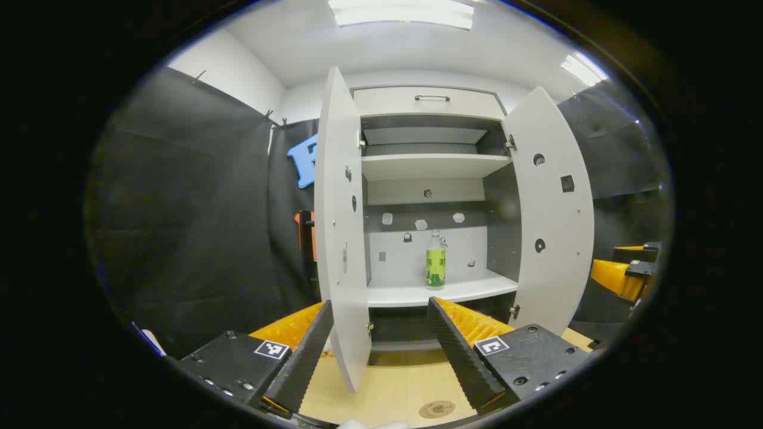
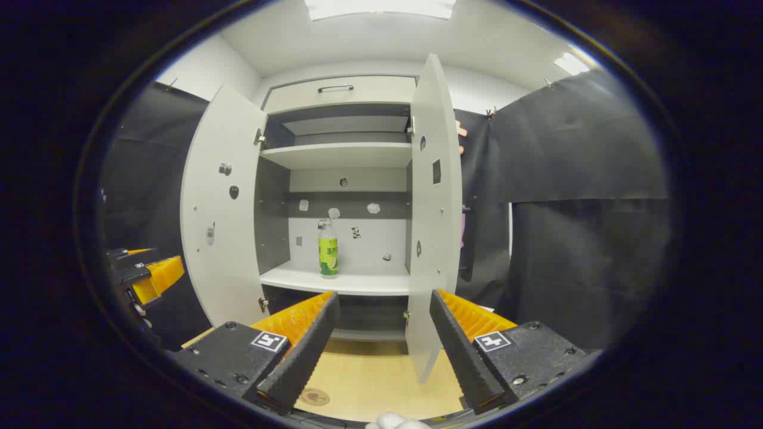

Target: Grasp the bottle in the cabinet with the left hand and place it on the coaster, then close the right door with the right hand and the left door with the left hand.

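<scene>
While both cabinet doors stand open, the bottle (image 1: 436, 260) stands upright on the lower shelf (image 1: 441, 292), far beyond the left gripper (image 1: 381, 333), whose jaws are spread wide and empty. The right gripper (image 2: 384, 330) is likewise wide apart, holding nothing. Green label writing is illegible. The coaster (image 1: 437, 409) lies on the table (image 1: 387, 381), near.

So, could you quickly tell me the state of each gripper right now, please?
Left gripper: jaws open, holding nothing.
Right gripper: jaws open, holding nothing.
</scene>
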Motion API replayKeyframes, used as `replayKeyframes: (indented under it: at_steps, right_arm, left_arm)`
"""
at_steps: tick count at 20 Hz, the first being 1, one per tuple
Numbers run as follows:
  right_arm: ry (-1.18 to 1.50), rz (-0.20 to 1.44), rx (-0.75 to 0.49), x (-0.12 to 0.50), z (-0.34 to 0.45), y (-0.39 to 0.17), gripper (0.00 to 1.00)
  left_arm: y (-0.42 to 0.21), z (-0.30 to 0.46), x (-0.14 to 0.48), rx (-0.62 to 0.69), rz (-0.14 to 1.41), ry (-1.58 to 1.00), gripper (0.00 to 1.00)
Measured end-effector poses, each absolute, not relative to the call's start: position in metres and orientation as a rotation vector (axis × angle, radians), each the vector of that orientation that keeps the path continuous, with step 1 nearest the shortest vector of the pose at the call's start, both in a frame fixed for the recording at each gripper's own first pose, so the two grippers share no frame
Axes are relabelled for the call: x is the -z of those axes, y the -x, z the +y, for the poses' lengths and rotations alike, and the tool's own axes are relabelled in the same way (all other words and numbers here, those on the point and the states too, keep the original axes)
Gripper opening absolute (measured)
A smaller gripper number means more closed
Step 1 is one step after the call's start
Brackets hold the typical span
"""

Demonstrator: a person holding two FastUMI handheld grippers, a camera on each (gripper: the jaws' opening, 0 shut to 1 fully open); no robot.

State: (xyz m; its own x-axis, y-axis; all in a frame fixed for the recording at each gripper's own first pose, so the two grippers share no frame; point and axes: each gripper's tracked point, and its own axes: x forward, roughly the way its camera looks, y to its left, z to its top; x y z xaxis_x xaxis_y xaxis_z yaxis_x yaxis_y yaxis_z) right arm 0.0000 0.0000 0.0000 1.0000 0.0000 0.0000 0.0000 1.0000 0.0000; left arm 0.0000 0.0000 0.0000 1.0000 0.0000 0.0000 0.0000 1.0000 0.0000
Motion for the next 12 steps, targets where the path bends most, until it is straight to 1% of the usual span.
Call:
replayKeyframes:
  at_steps: [10,12]
  right_arm:
    - [0.004,0.004,0.015,-0.003,-0.004,-0.011,0.99]
    - [0.005,0.007,0.018,-0.004,-0.004,-0.014,0.99]
  left_arm:
    - [-0.017,-0.003,0.001,0.011,0.015,-0.004,0.98]
    - [-0.023,-0.004,0.001,0.012,0.013,-0.009,0.96]
